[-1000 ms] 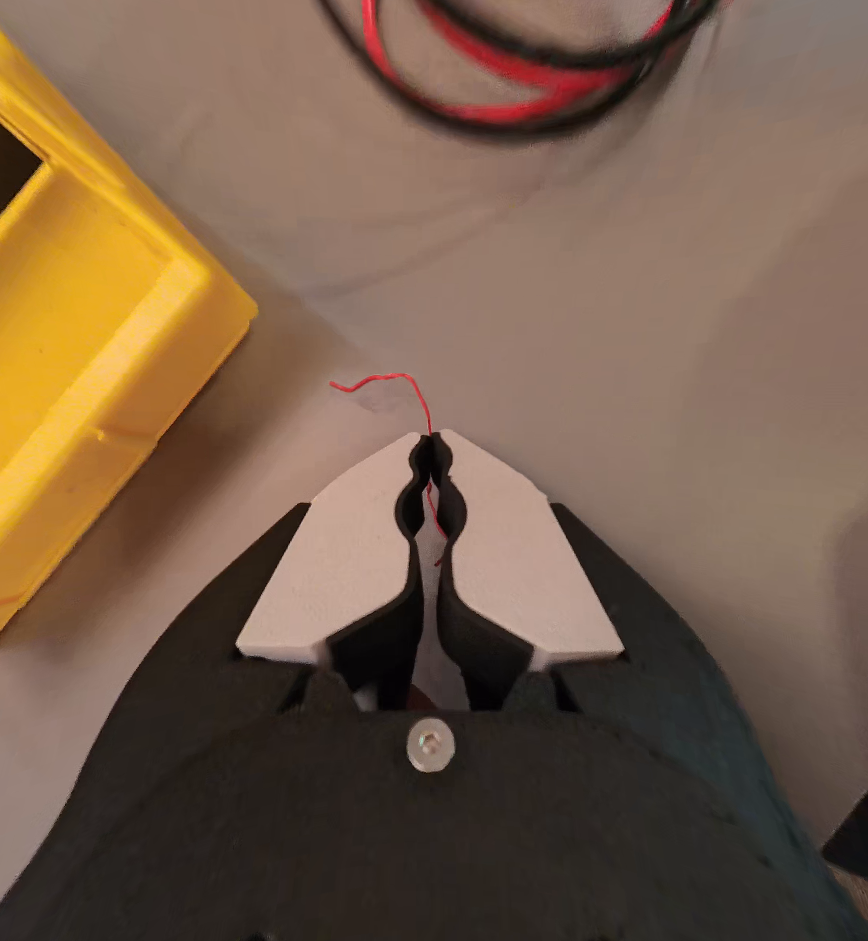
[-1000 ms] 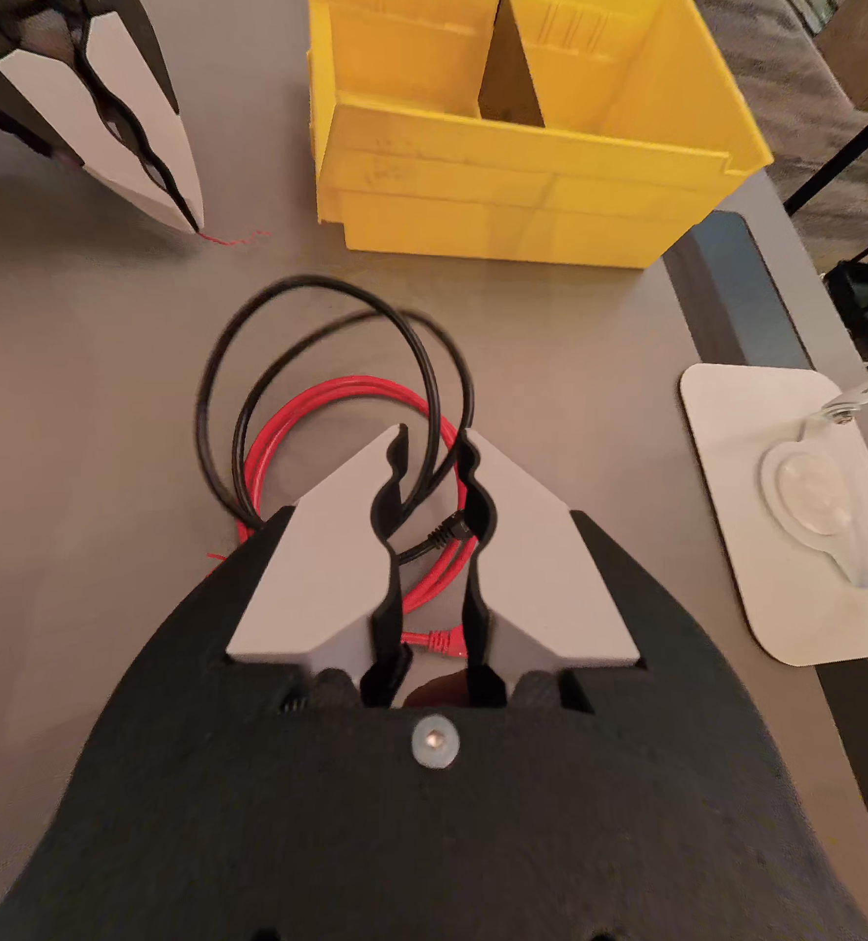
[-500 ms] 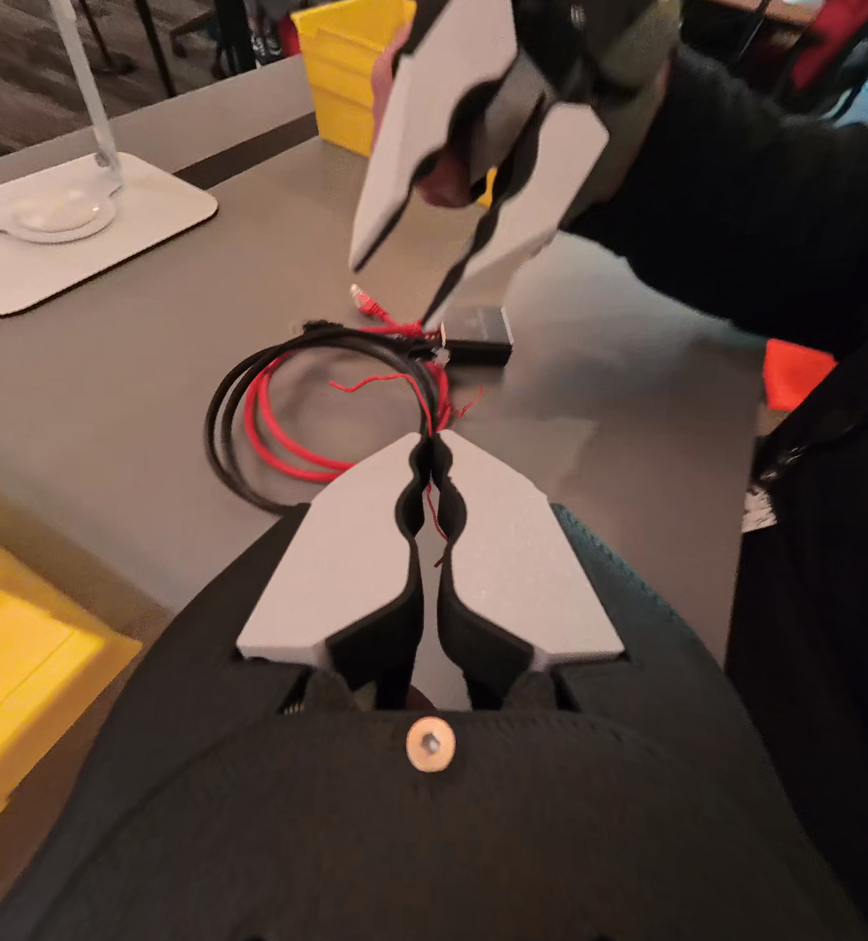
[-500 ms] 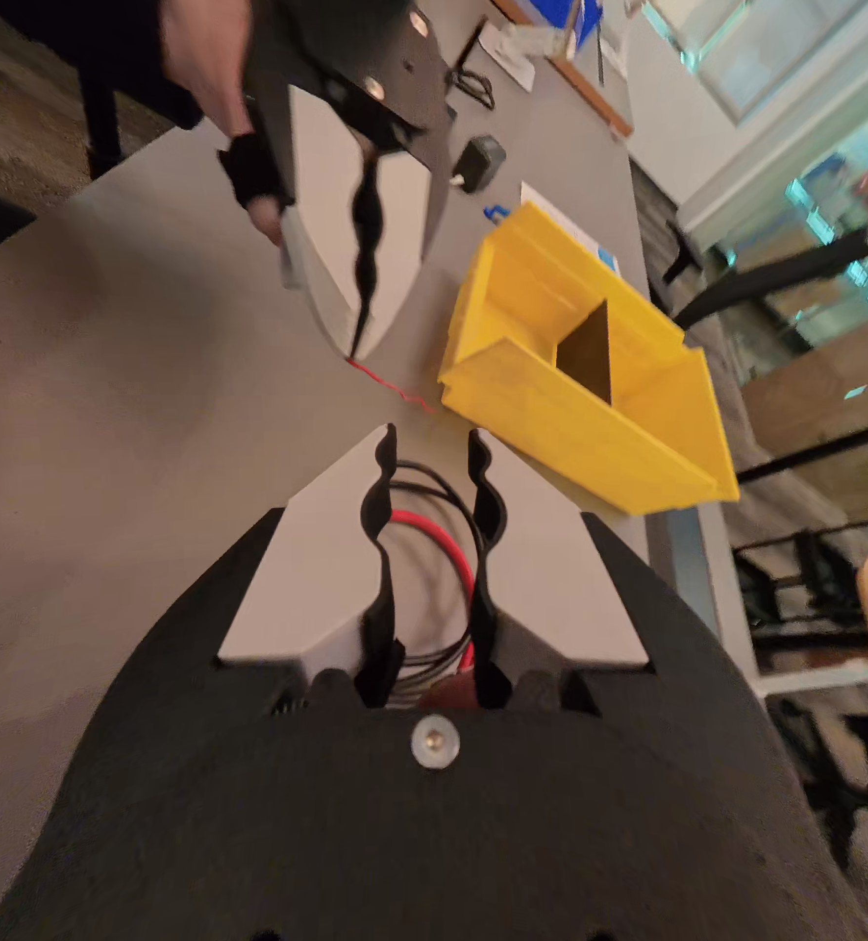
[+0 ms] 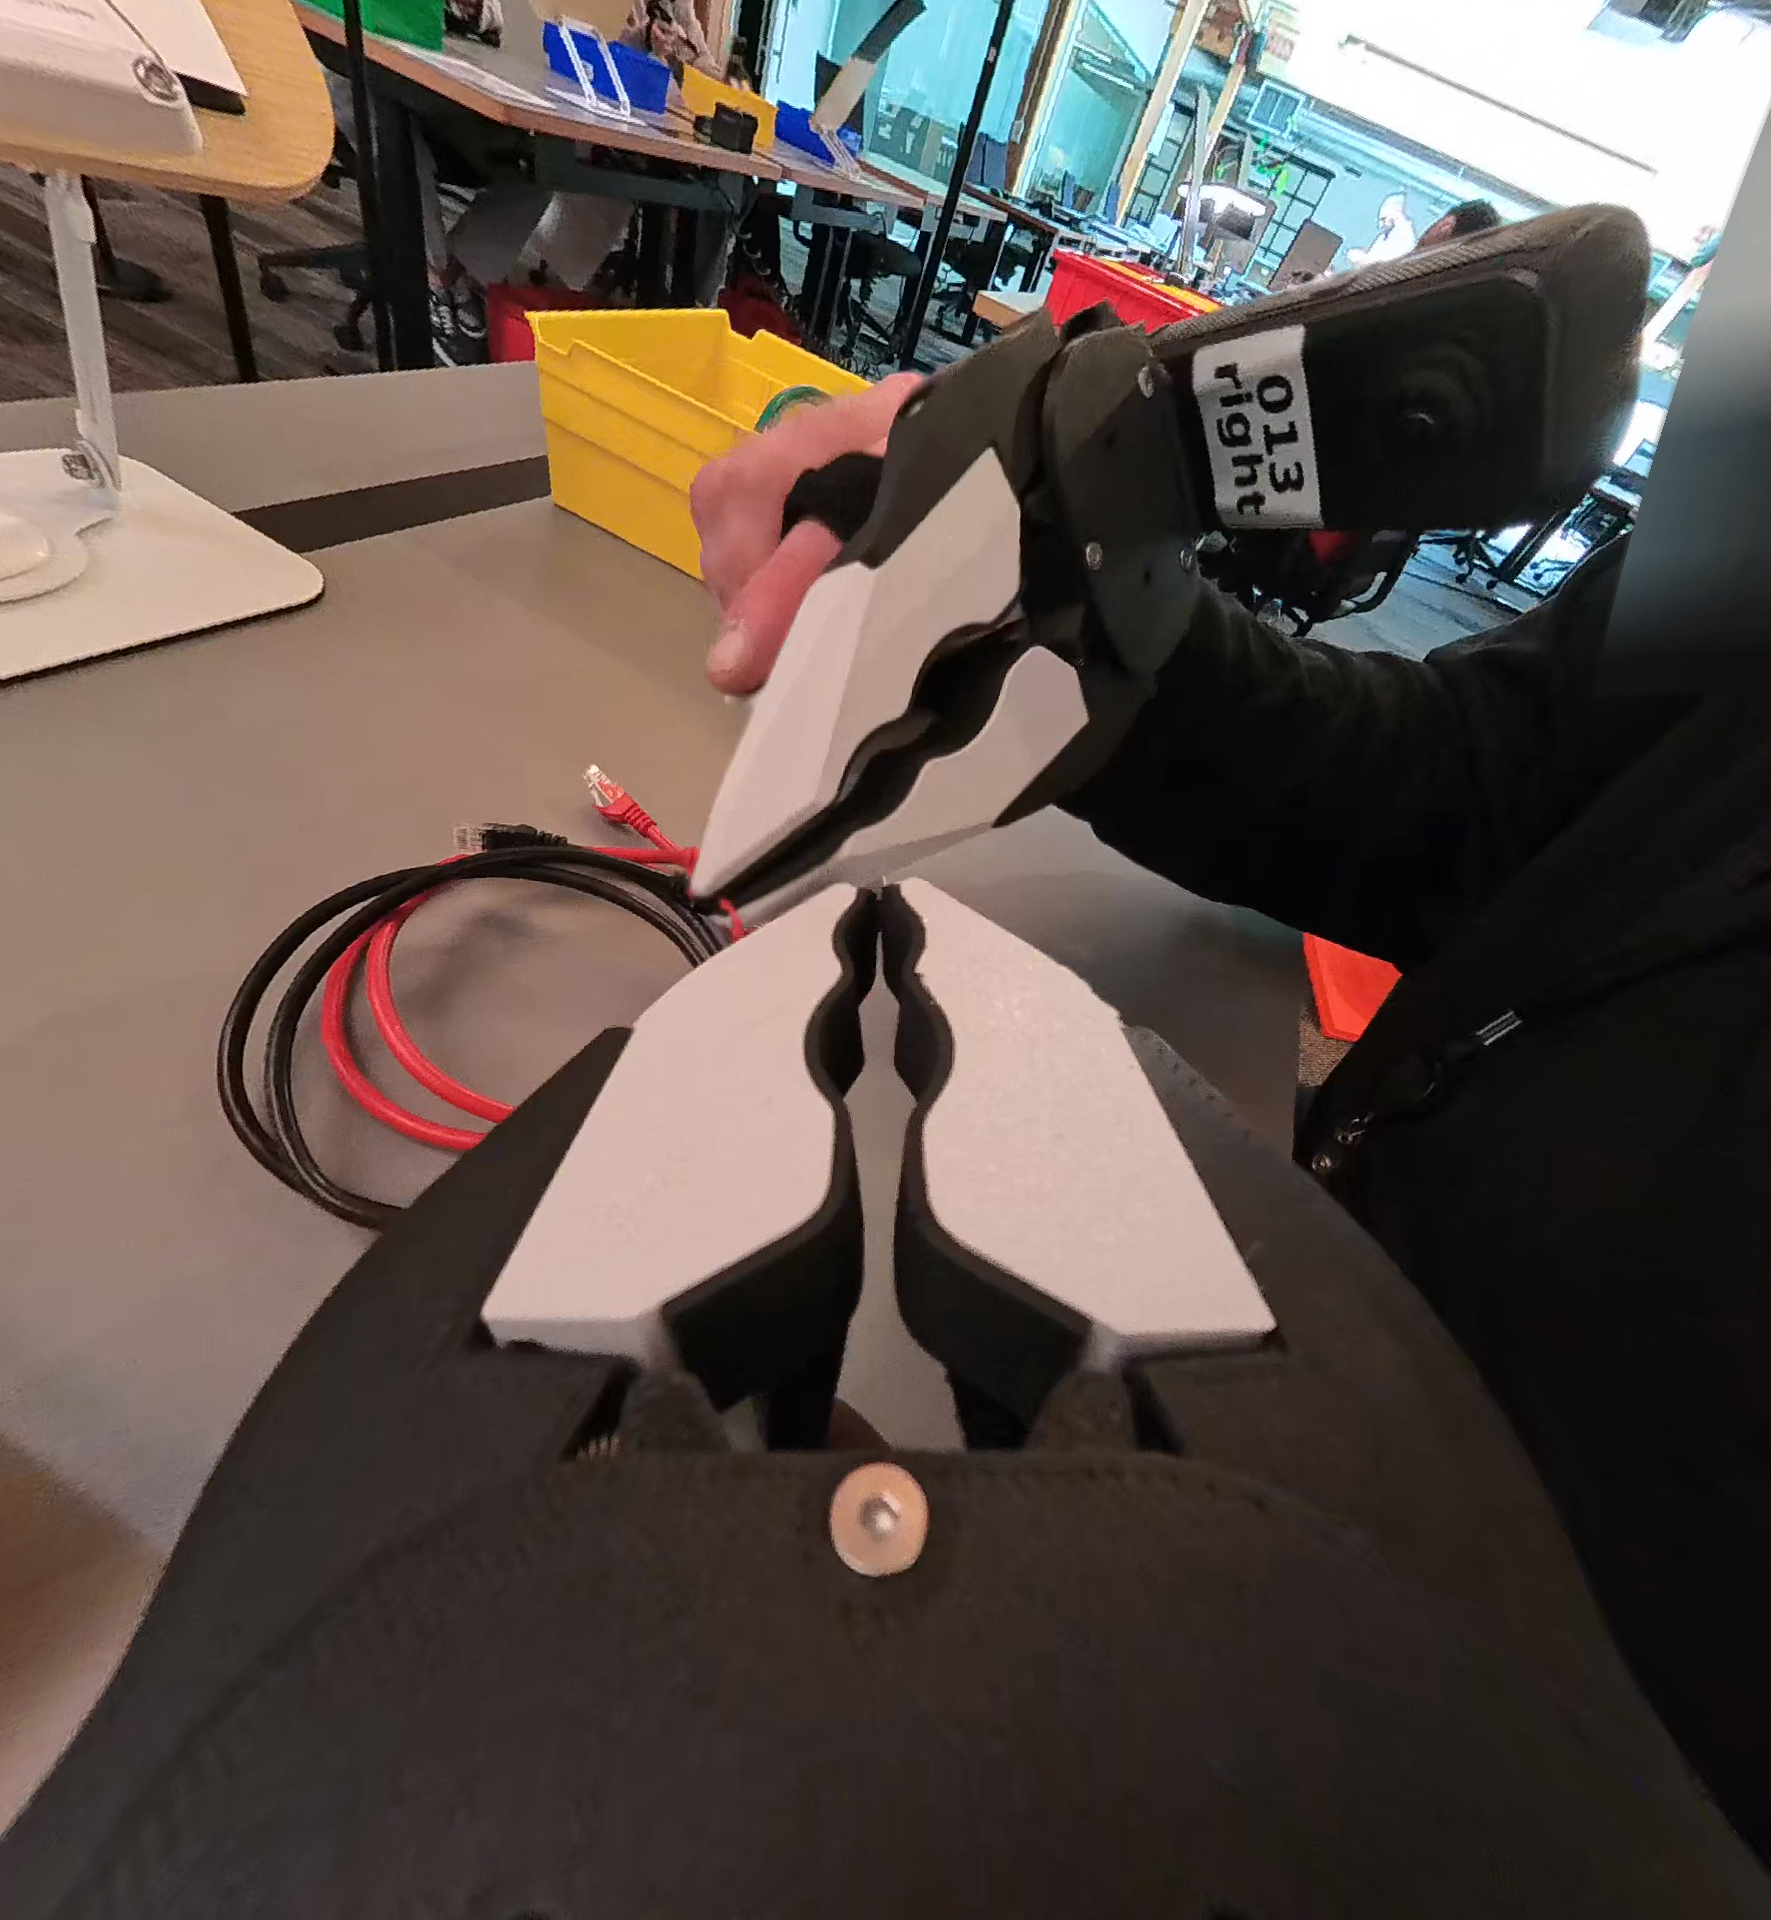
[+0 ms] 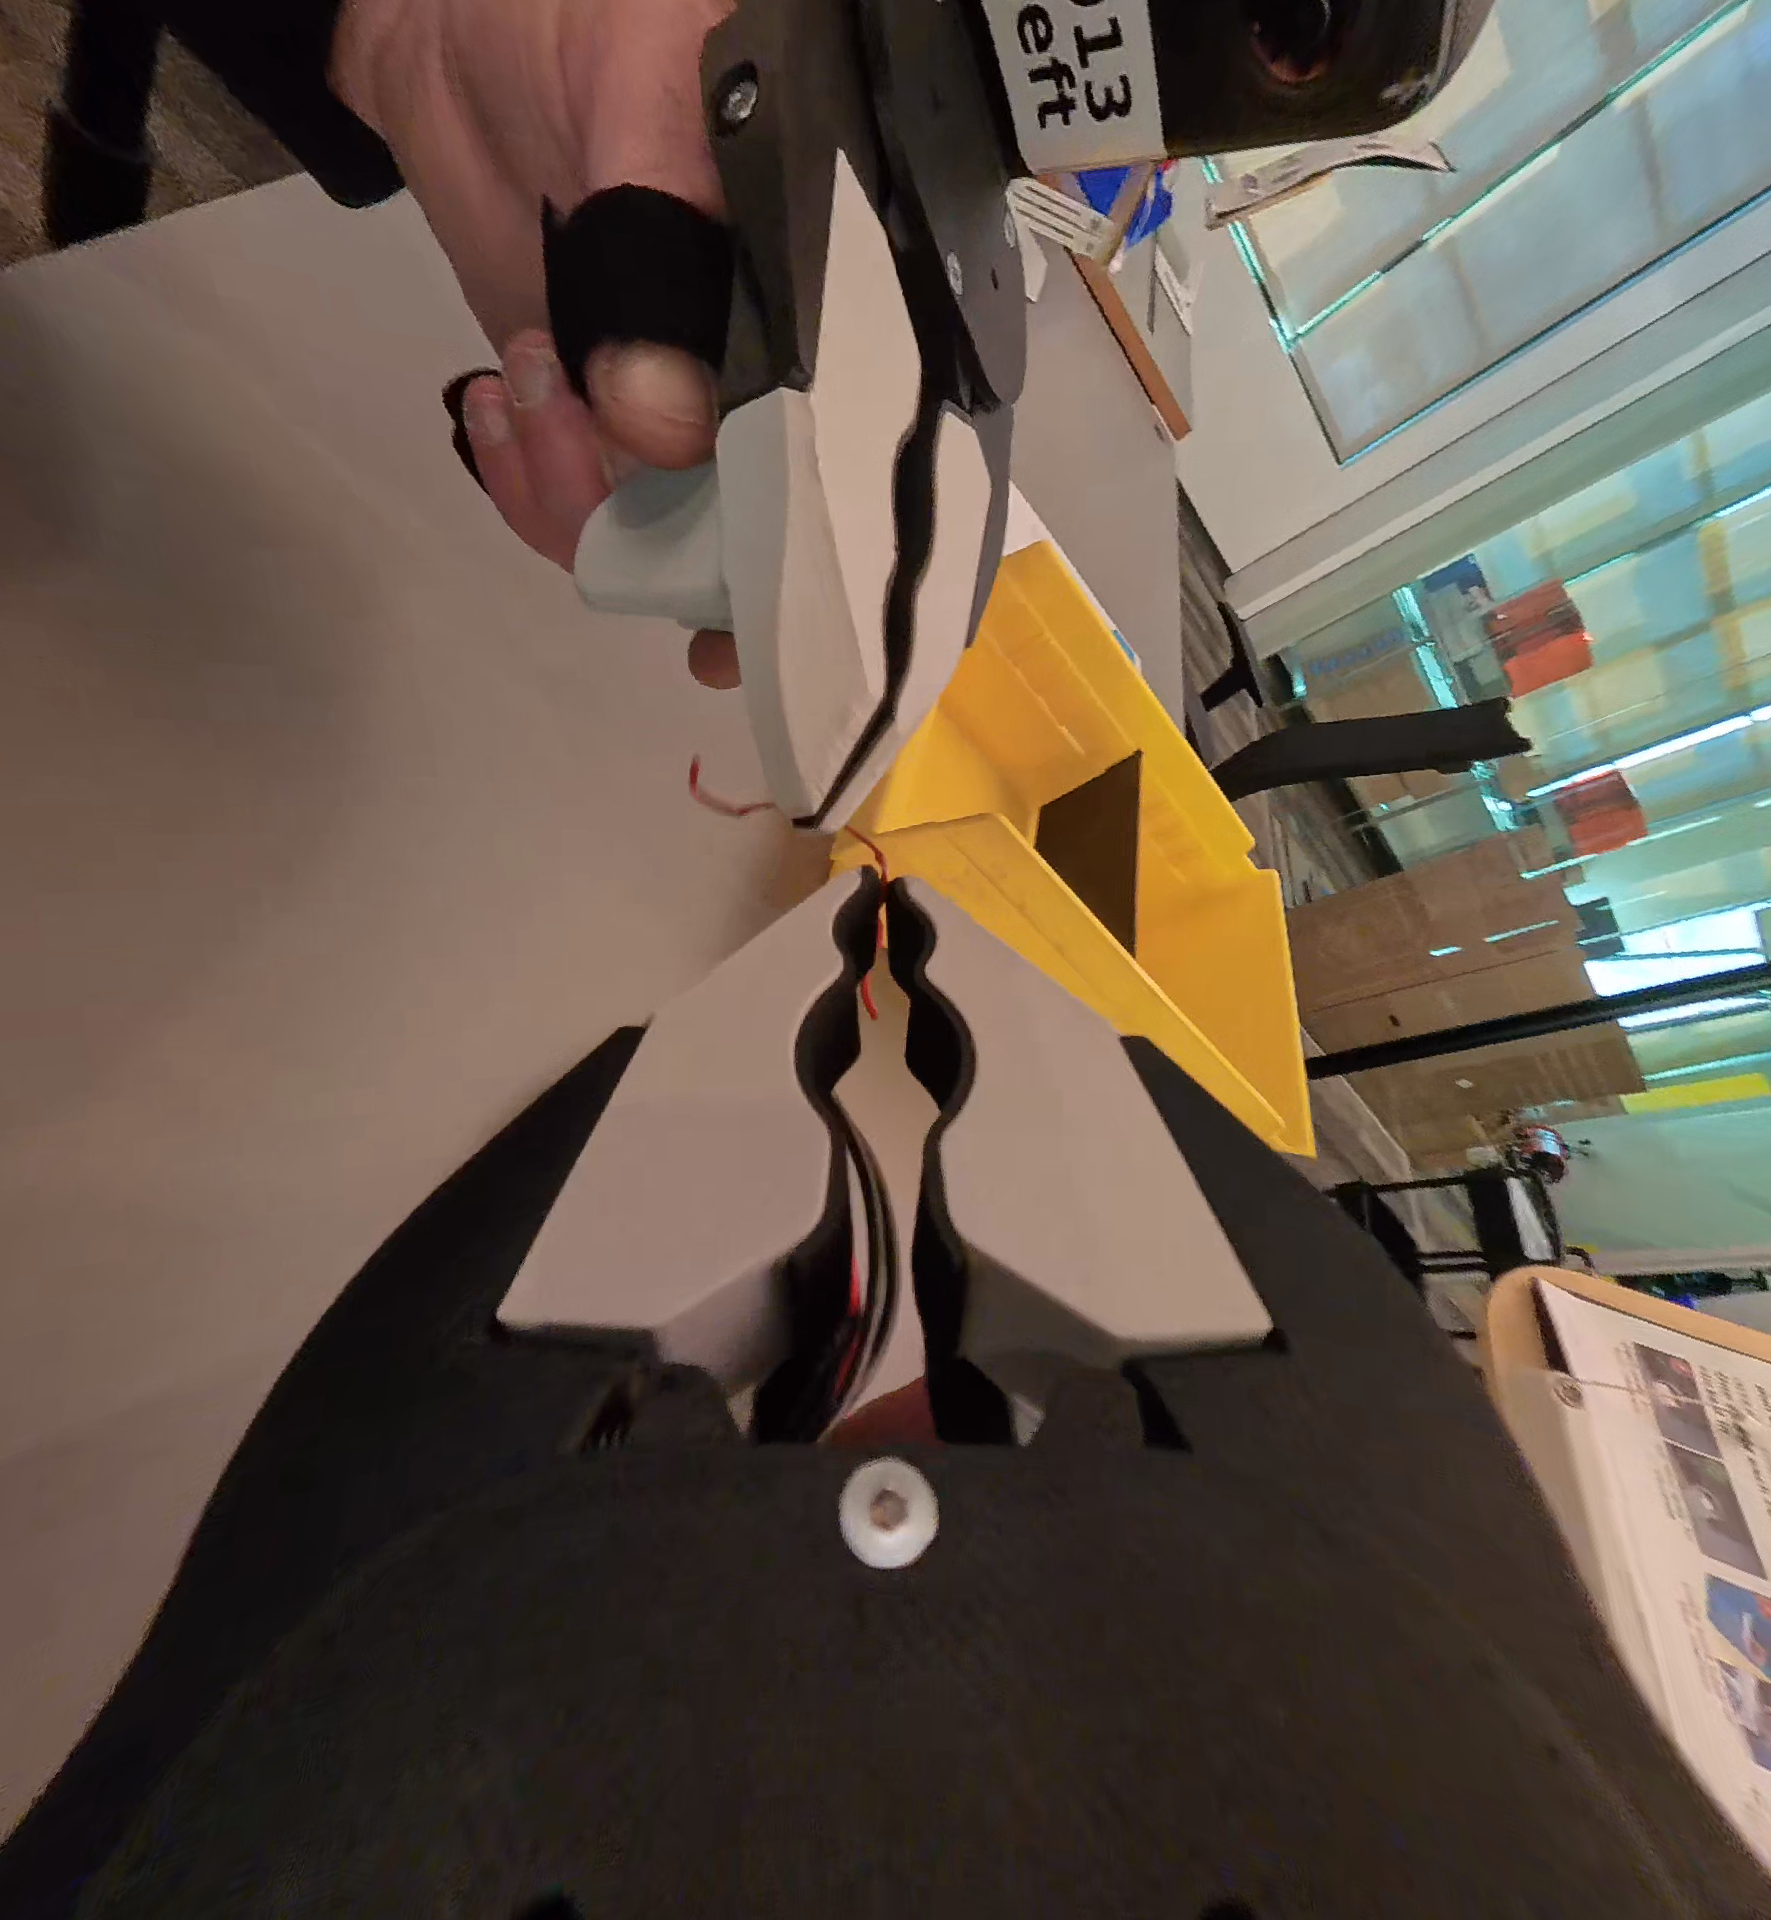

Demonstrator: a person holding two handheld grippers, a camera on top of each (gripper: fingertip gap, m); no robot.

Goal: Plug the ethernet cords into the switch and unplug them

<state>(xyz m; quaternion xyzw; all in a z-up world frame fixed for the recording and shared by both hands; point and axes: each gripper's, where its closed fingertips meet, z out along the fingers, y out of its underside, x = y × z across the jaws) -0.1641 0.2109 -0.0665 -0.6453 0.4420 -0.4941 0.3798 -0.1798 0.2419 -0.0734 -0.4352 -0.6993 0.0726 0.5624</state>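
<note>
My closed left gripper (image 5: 876, 909) and right gripper (image 6: 876, 883) pinch a thin red thread (image 6: 868, 971); the coiled red ethernet cord (image 5: 393, 1049) and black ethernet cord (image 5: 268, 1091) at frame left lie unplugged.

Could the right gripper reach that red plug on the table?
Probably yes: the red plug lies bare just beyond the right gripper, nothing between. But it is shut on a thin red wire.

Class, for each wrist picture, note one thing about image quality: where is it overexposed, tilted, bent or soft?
Left wrist view: the window area top right is blown out, the far tables bend with wide-angle distortion, while the red cable stays sharp. Right wrist view: the scene is rolled sideways, the yellow bin tilts steeply, and the grey table is soft and featureless.
</note>
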